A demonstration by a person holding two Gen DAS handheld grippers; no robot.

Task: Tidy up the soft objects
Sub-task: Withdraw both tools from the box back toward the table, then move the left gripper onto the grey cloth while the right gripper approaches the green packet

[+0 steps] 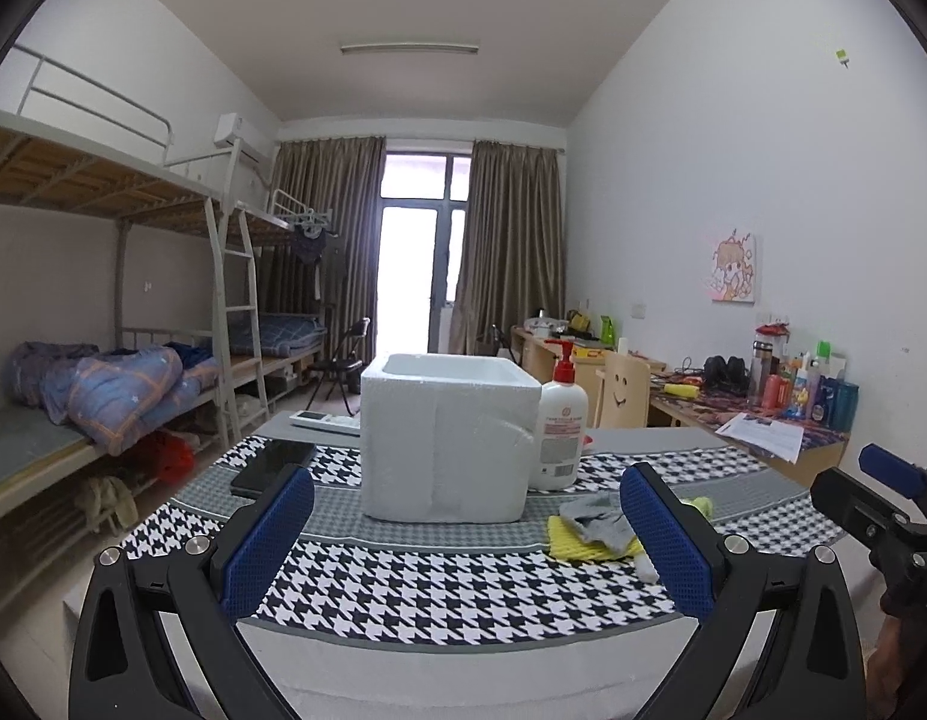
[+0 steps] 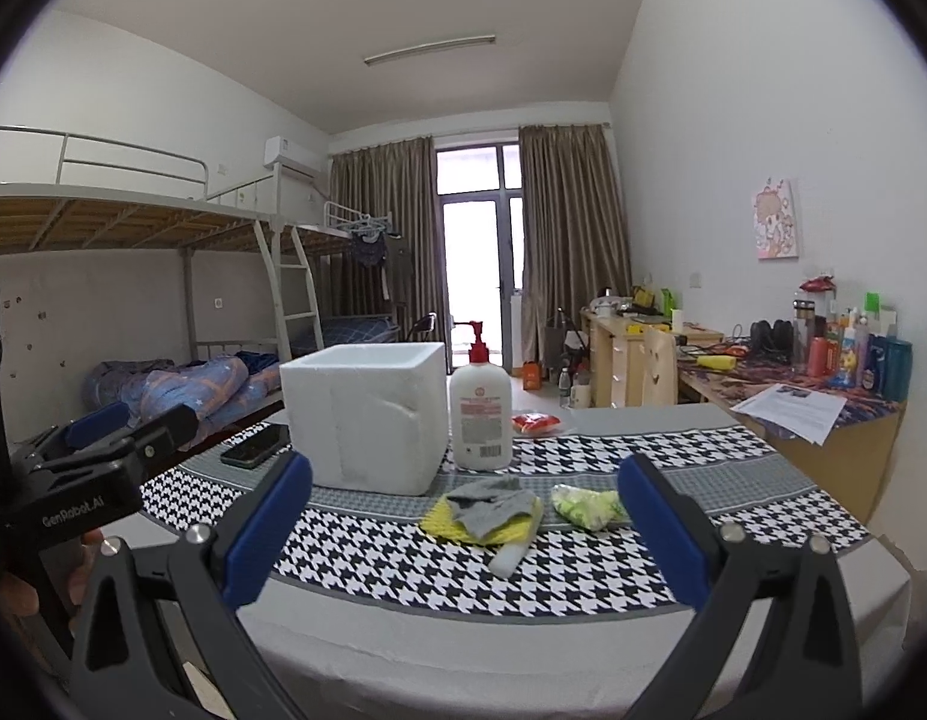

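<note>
A white foam box point(image 1: 448, 438) point(image 2: 367, 414), open at the top, stands on the houndstooth cloth. To its right lies a grey cloth point(image 2: 493, 507) point(image 1: 601, 519) on a yellow cloth point(image 2: 511, 531) point(image 1: 574, 543), with a white piece point(image 2: 511, 555) at its near edge. A green-white soft item point(image 2: 586, 507) lies further right. My left gripper point(image 1: 466, 534) is open and empty above the table's near edge, before the box. My right gripper point(image 2: 463, 528) is open and empty, before the cloths.
A white lotion pump bottle point(image 2: 480, 414) point(image 1: 560, 426) stands right of the box. A black phone point(image 2: 256, 445) point(image 1: 272, 468) lies left of it, a remote point(image 1: 325, 421) behind. A red packet point(image 2: 538, 423) lies behind the bottle. A cluttered desk point(image 2: 811, 396) runs along the right wall, bunk beds on the left.
</note>
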